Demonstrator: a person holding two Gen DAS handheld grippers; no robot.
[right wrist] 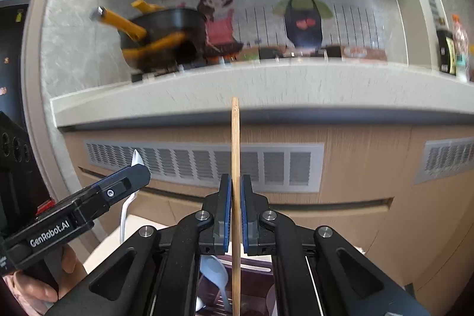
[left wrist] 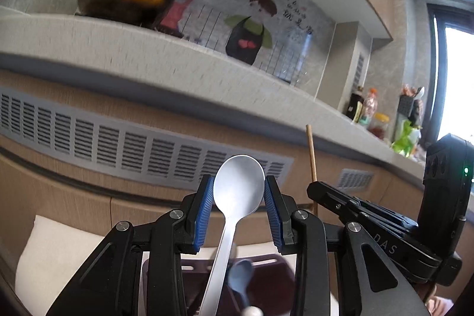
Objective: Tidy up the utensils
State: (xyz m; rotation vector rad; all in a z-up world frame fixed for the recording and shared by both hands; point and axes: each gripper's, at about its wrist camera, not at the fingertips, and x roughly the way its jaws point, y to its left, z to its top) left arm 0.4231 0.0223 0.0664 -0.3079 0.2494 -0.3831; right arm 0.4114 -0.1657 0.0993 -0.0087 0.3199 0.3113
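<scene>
Left gripper [left wrist: 238, 191] pinches silver spoon [left wrist: 237, 188]; right gripper [right wrist: 234, 203], "DAS", clamps chopstick [right wrist: 235, 156]. Left reads "GenRobot.AI".

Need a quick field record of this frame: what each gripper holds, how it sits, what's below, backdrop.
left gripper: shut on metal spoon, bowl between the blue fingers, handle running down
right gripper: shut on wooden chopstick, upright, tip above the fingers
below grippers: dark utensil holder holding a light blue spoon
backdrop: countertop with black pan, yellow handles; cartoon wall sticker
image quality: background motion-blurred
</scene>
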